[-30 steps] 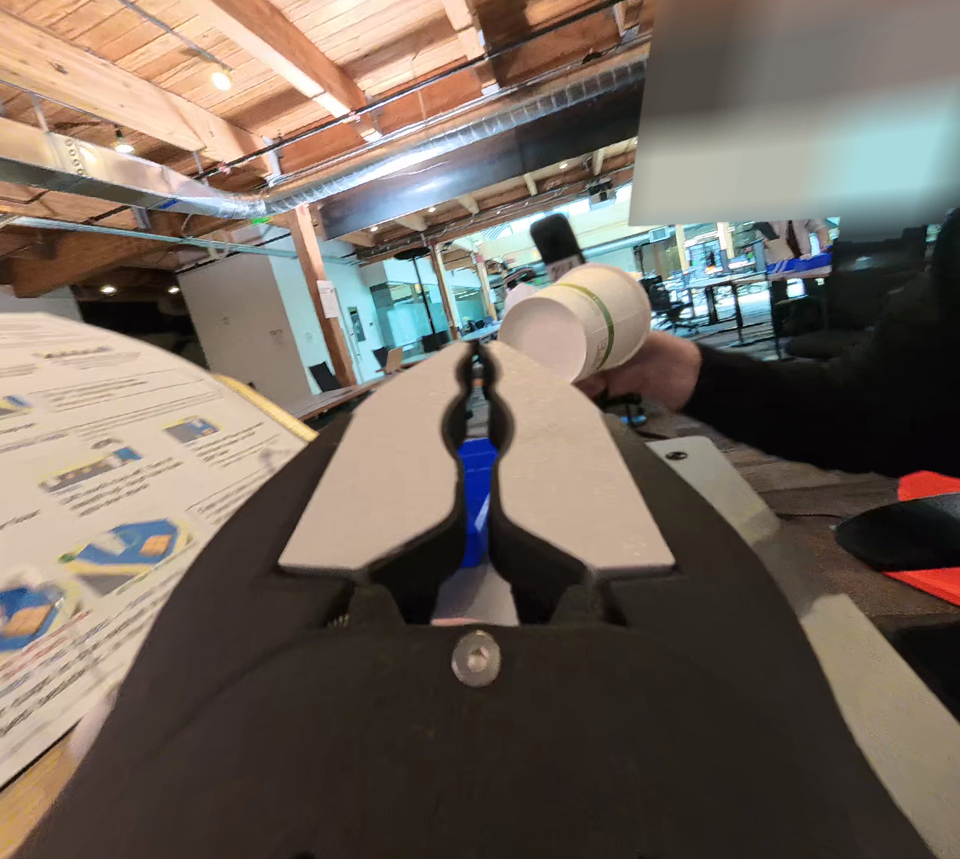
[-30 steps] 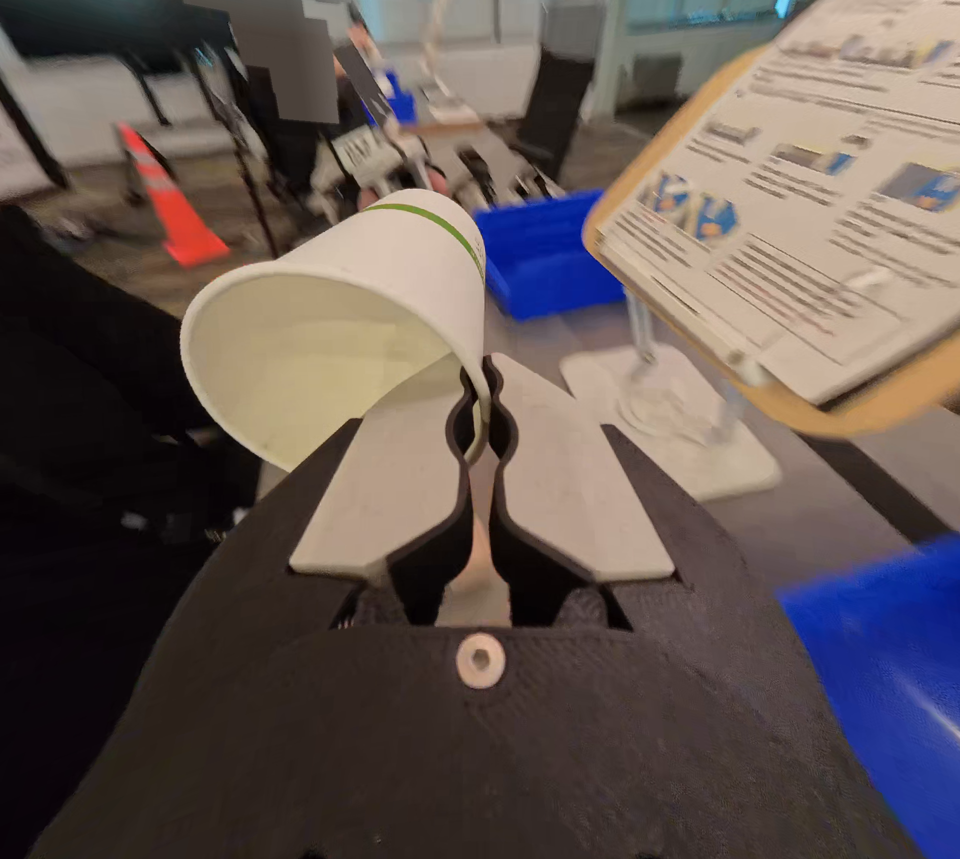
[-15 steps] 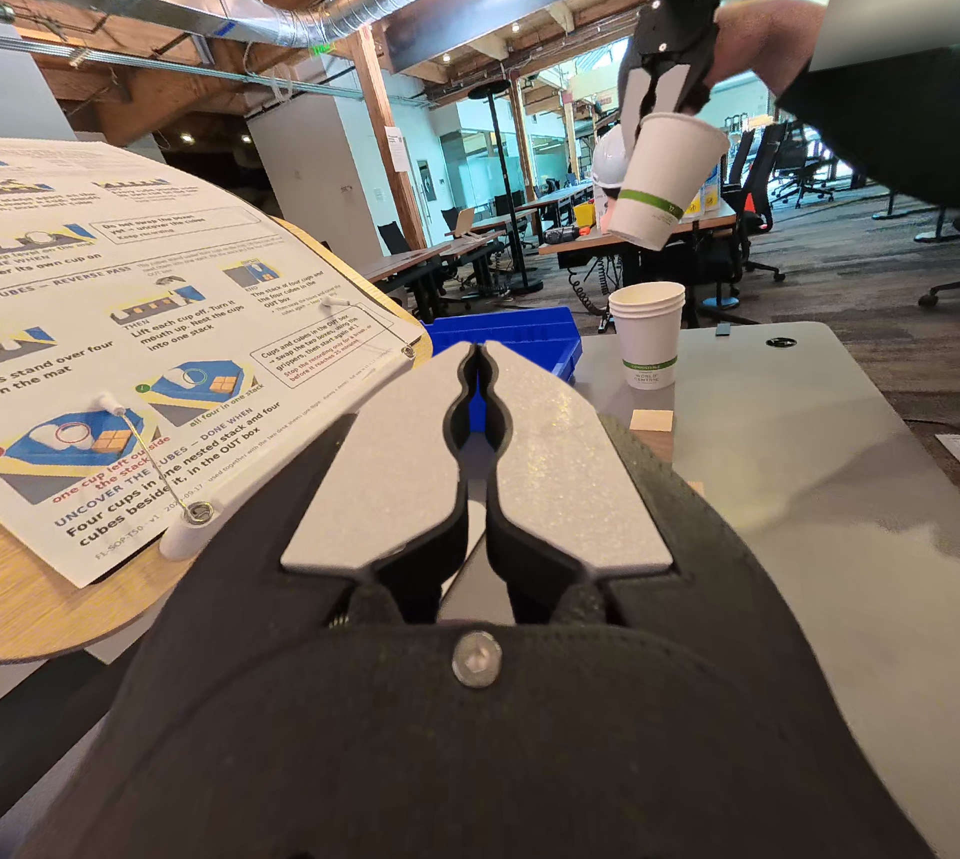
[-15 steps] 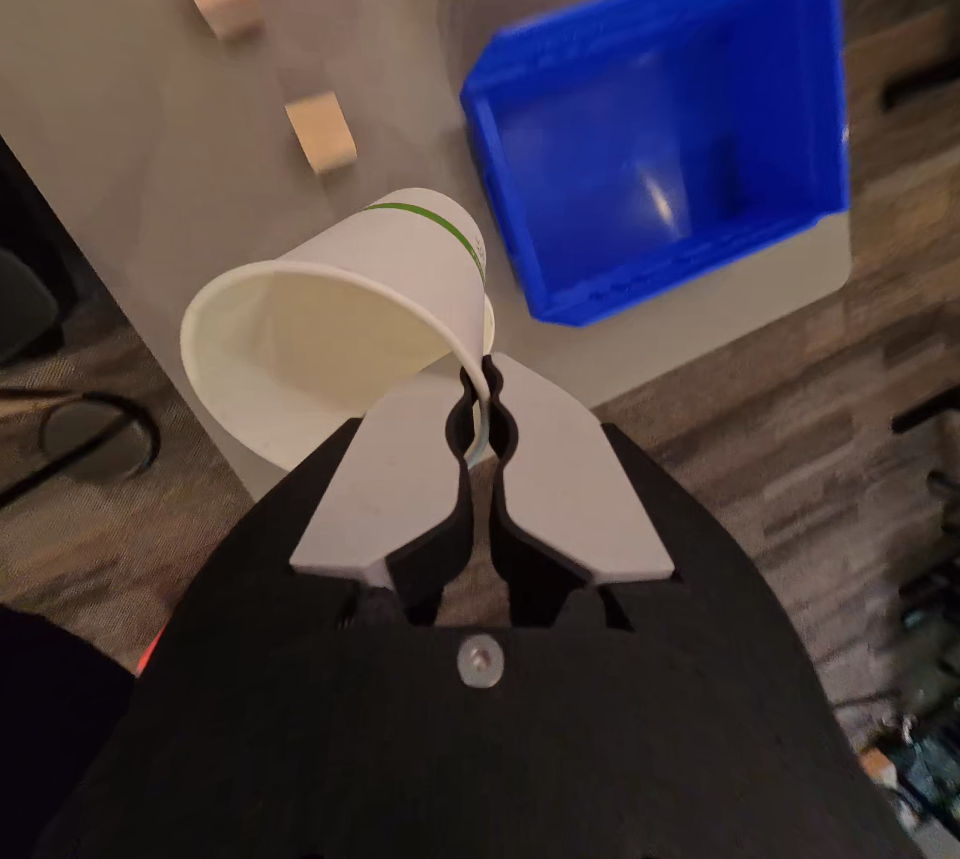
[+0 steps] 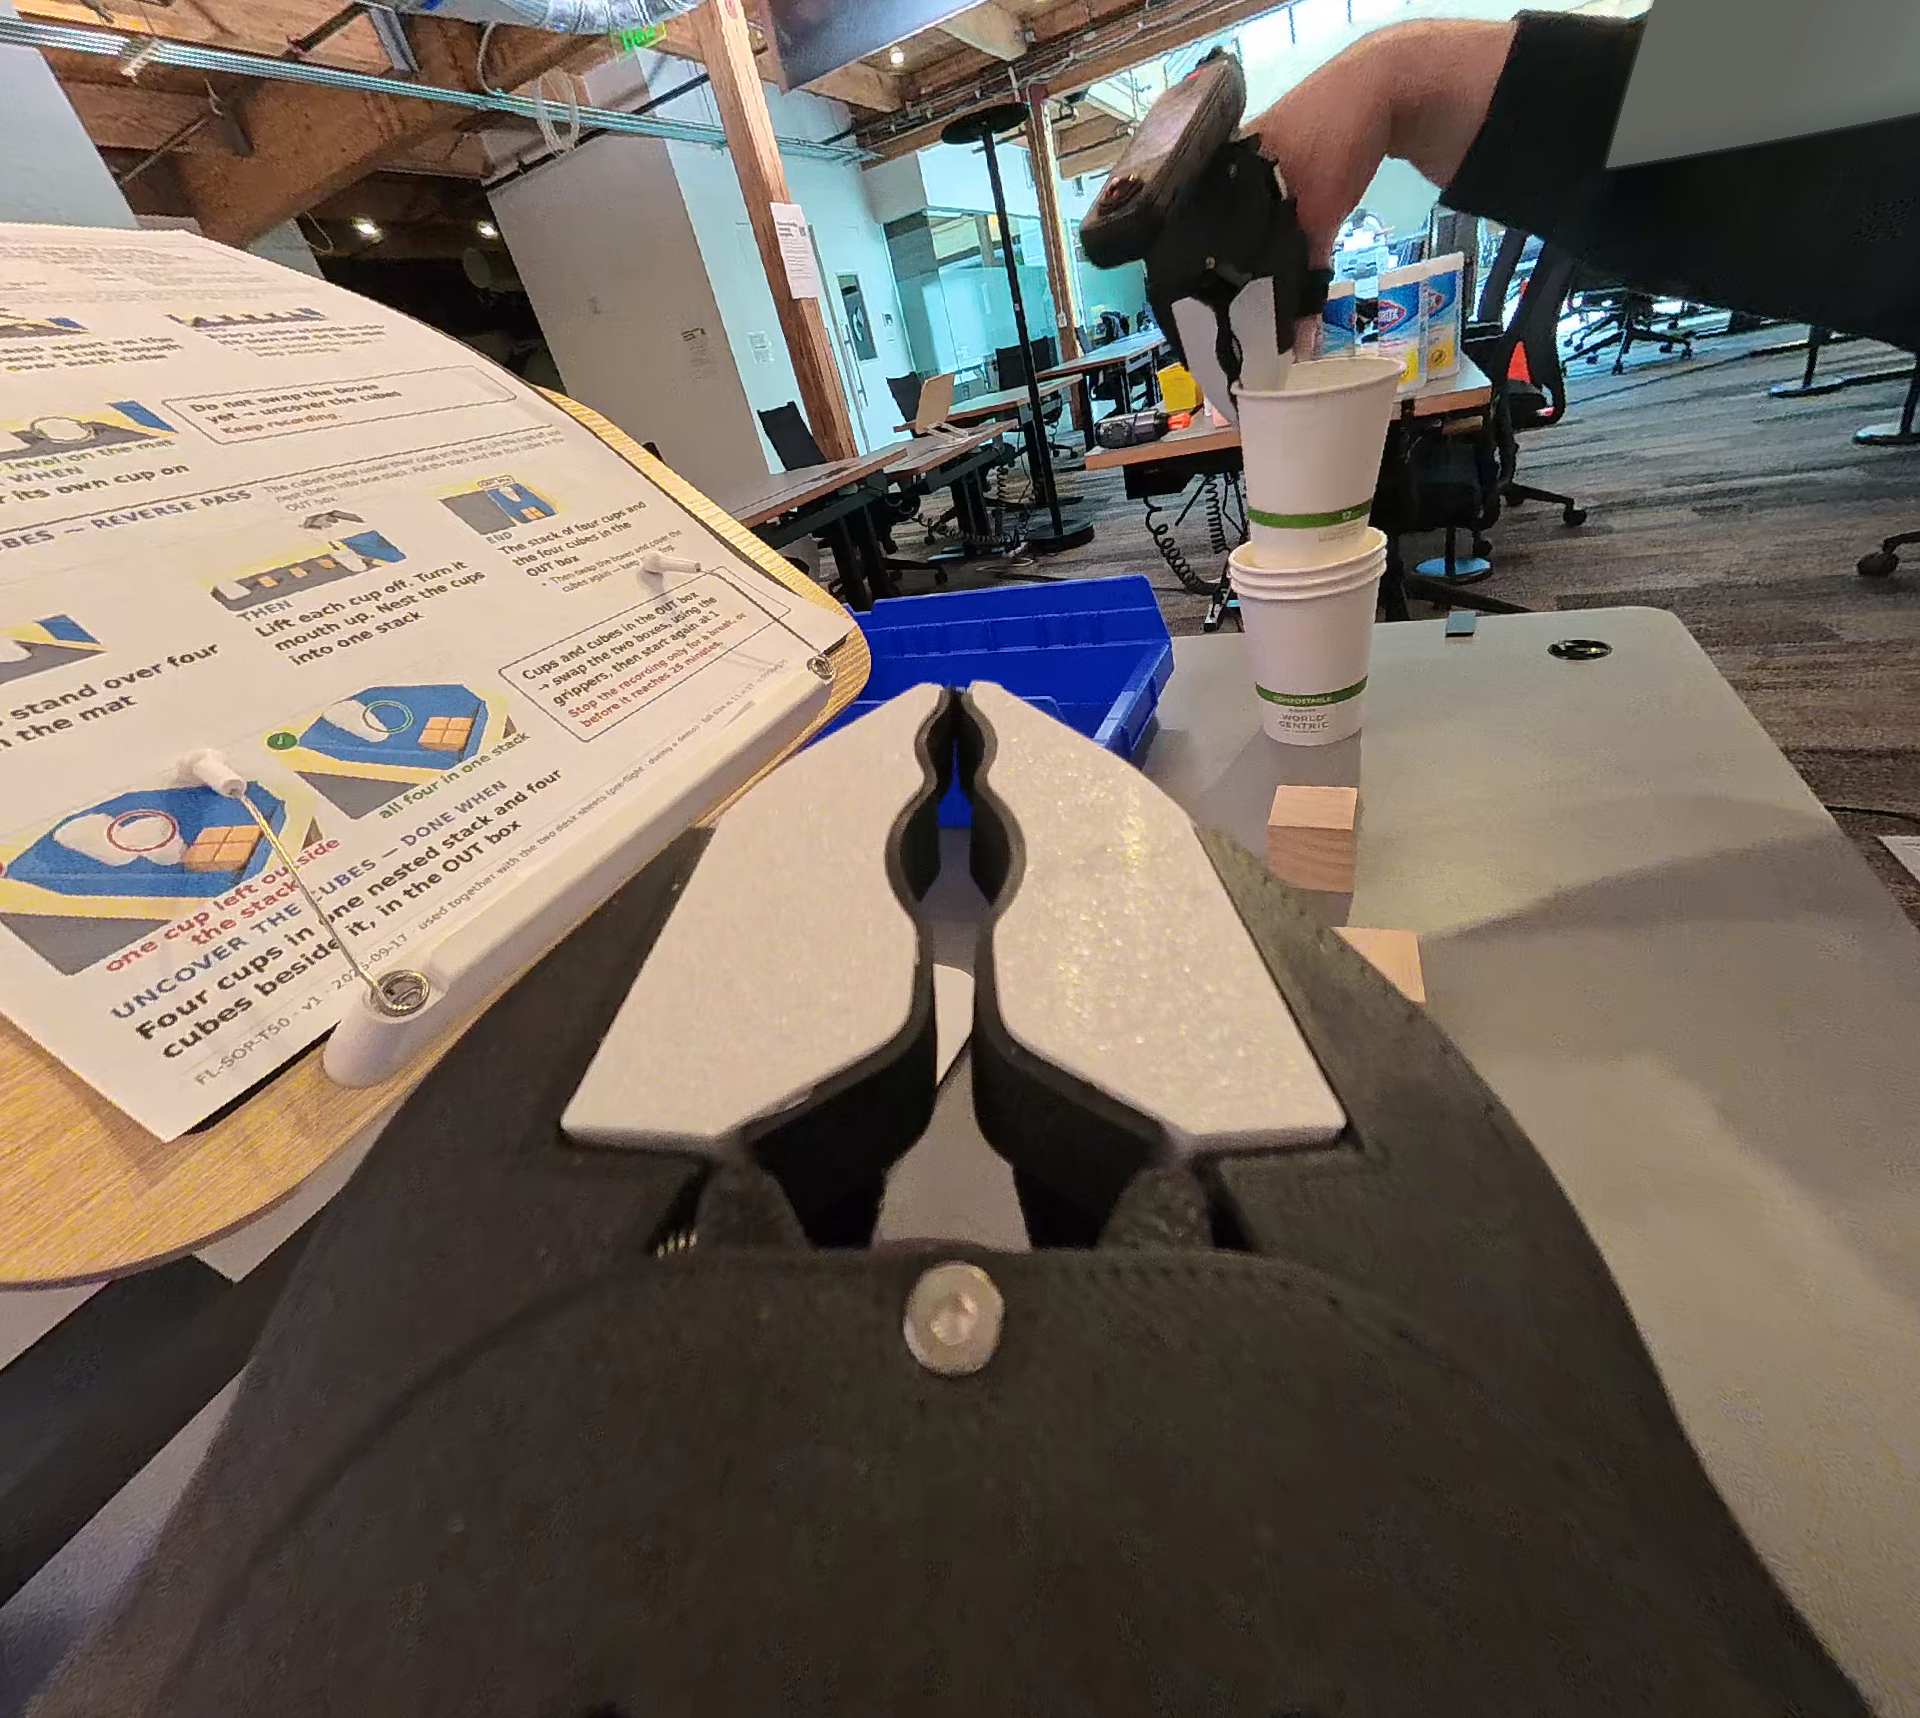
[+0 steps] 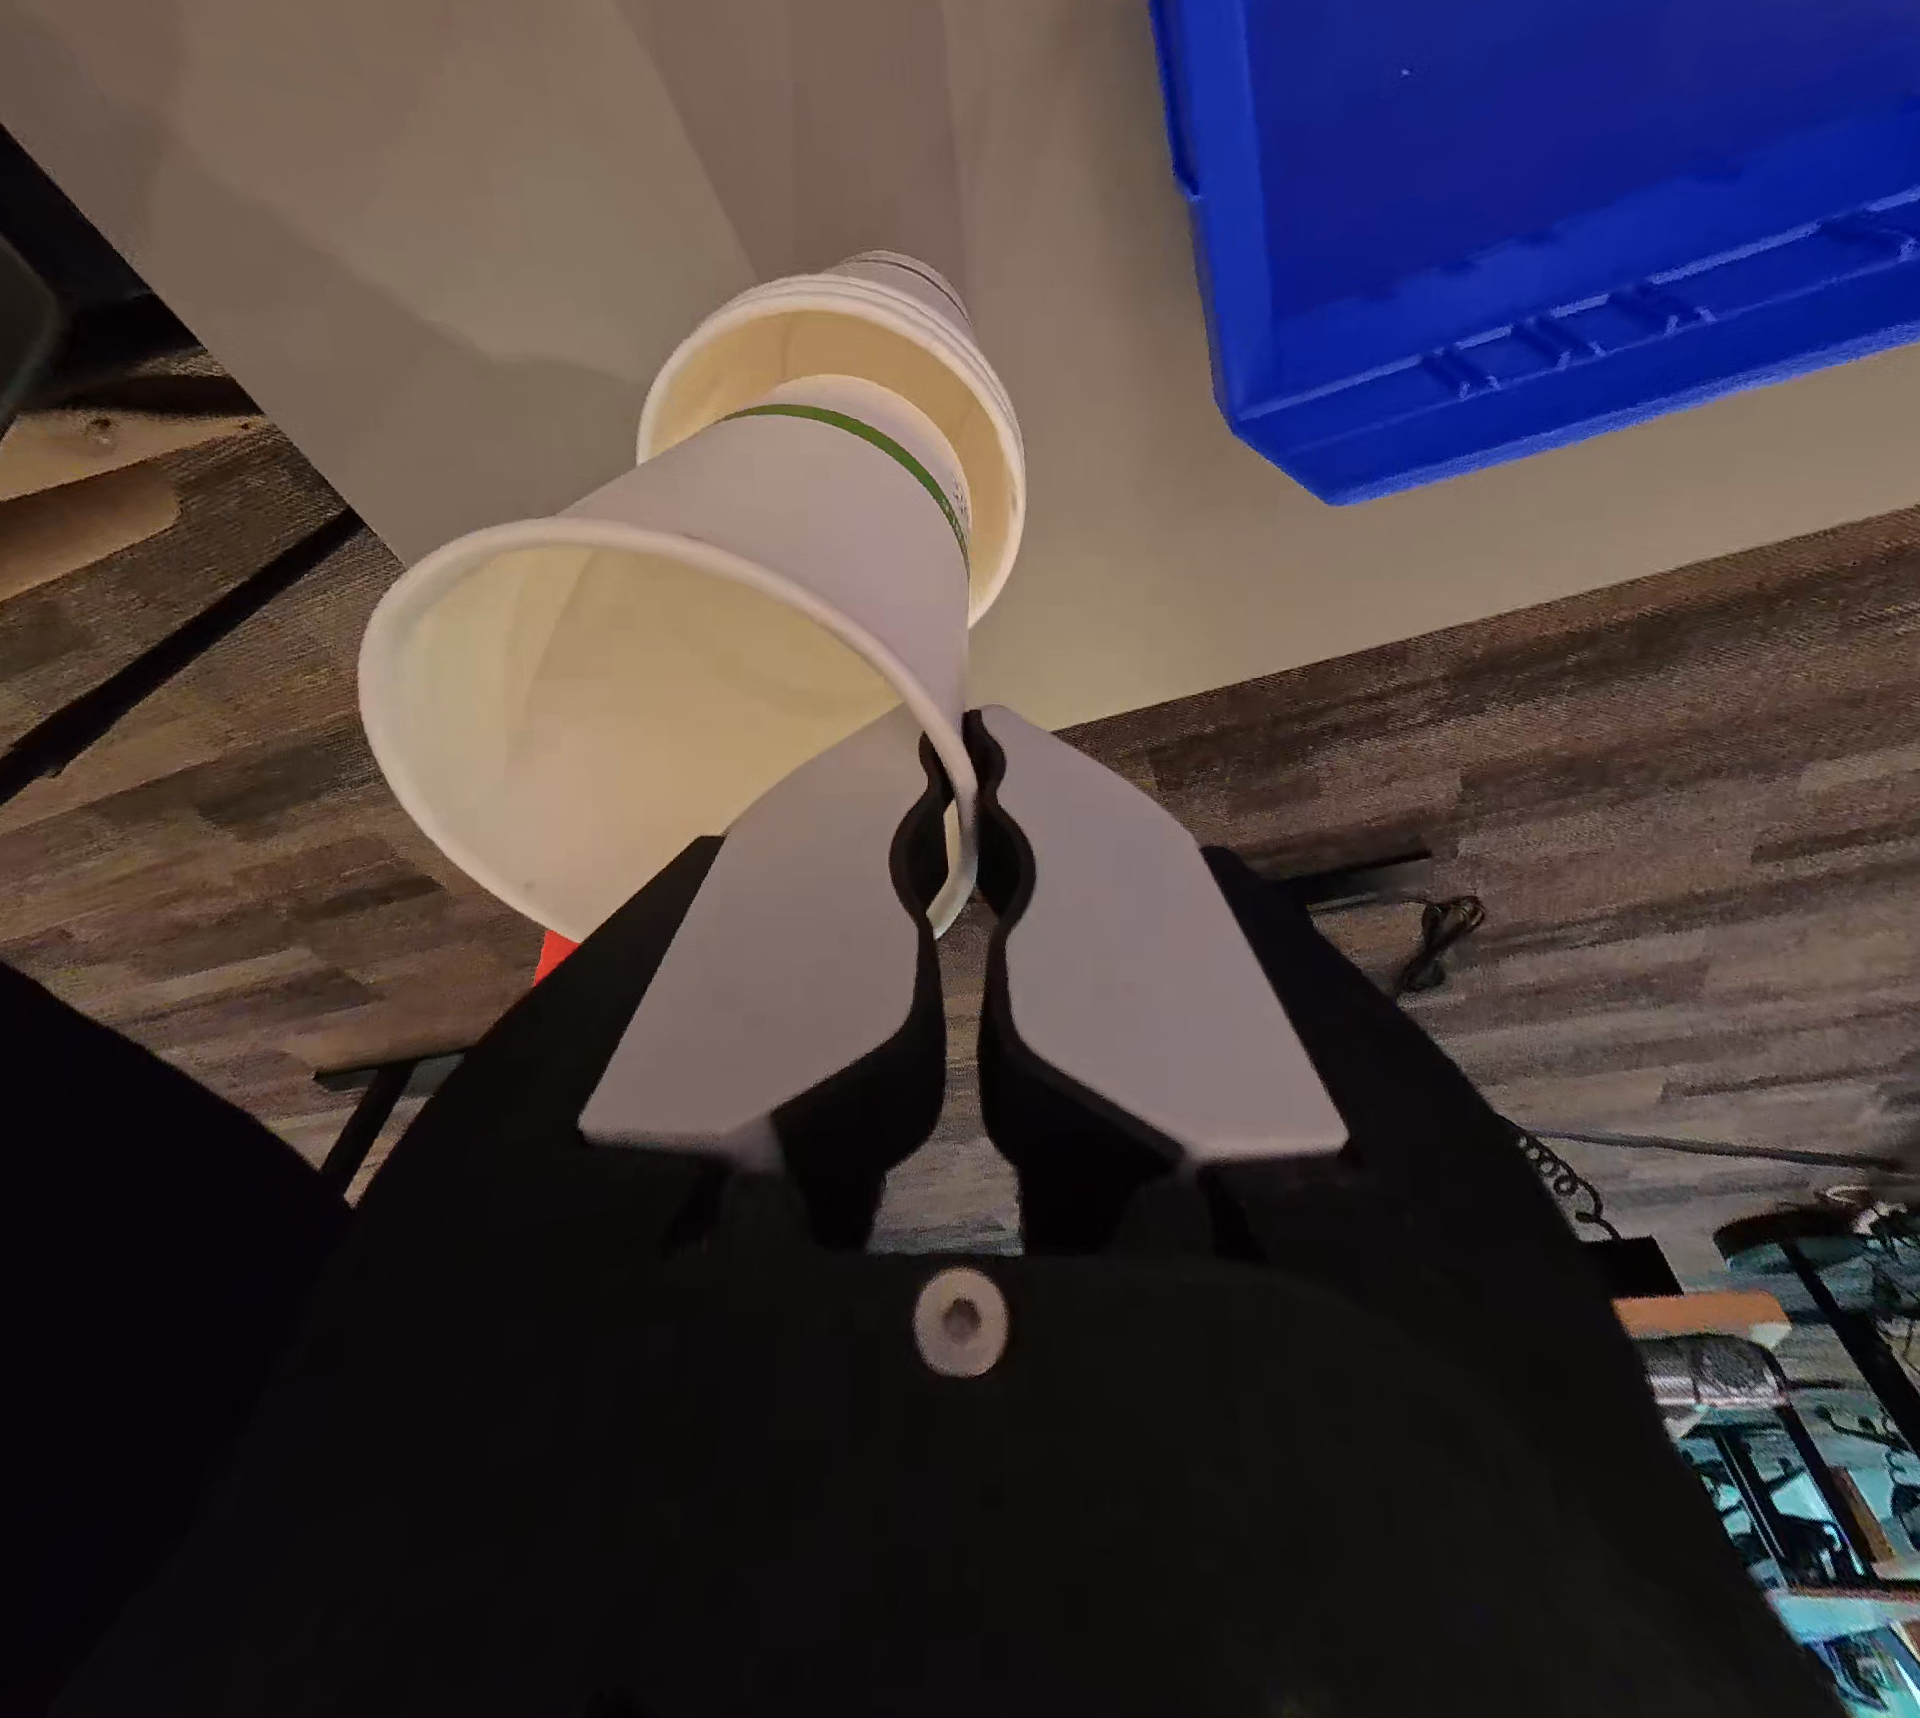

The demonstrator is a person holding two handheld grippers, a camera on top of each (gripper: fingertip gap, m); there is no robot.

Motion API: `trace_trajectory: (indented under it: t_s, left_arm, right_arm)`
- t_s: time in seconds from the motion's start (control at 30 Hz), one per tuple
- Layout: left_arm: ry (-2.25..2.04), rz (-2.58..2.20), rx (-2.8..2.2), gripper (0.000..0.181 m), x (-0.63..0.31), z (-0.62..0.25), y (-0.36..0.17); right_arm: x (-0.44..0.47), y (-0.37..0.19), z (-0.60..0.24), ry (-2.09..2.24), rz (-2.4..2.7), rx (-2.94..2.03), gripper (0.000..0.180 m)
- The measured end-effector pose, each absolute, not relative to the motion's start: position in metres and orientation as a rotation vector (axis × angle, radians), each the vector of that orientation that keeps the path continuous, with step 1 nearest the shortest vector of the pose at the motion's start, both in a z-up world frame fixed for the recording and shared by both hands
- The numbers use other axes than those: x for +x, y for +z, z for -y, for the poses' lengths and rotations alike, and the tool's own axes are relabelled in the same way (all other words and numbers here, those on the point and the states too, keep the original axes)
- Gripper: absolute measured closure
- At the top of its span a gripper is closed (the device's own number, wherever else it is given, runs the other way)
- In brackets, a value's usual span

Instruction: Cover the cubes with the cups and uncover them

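My right gripper [image 6: 961,733] is shut on the rim of a white paper cup [image 6: 717,629] with a green band, mouth up. The cup's base sits partly inside a stack of white cups [image 6: 883,338] standing on the grey table [image 6: 520,58]. The left wrist view shows the same: the held cup [image 5: 1314,447] entering the stack [image 5: 1307,640], with the right gripper [image 5: 1242,349] above it. Two wooden cubes lie on the table, one [image 5: 1311,837] in front of the stack and one [image 5: 1387,962] nearer, partly hidden. My left gripper [image 5: 956,707] is shut and empty, held low.
A blue bin [image 5: 1018,650] stands left of the cup stack; it also shows in the right wrist view [image 6: 1558,110]. A wooden board with an instruction sheet [image 5: 312,629] stands at the left. A person's hand and dark sleeve [image 5: 1455,110] hold the right gripper. The table edge is near the stack.
The right gripper has swung the cup from sideways to mouth up and lowered it into the stack. The left gripper has tipped down toward the table and stayed shut.
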State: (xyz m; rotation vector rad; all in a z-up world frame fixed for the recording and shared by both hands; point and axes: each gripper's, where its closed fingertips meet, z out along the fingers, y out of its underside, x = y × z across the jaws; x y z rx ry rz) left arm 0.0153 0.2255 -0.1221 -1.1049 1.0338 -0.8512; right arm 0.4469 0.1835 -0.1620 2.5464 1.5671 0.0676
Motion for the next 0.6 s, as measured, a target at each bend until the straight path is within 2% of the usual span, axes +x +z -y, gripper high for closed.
trace_trajectory:
  t_s: [0.03, 0.3, 0.43, 0.6]
  left_arm:
    - [-0.853, -1.034, -1.103, 0.181, 0.015, -0.225, -0.122]
    - [-0.875, -1.036, -1.095, 0.181, 0.015, -0.223, -0.12]
    - [-0.874, -1.037, -1.095, 0.181, 0.015, -0.223, -0.12]
    - [-0.865, -1.033, -1.1, 0.181, 0.015, -0.224, -0.12]
  right_arm:
    - [0.446, -0.164, -0.185, 0.062, -1.568, 2.547, 0.179]
    - [0.448, -0.184, -0.191, 0.132, -1.509, 2.569, 0.119]
    - [0.444, -0.165, -0.193, 0.151, -1.568, 2.688, 0.111]
    - [0.423, -0.134, -0.177, 0.112, -1.753, 2.816, 0.115]
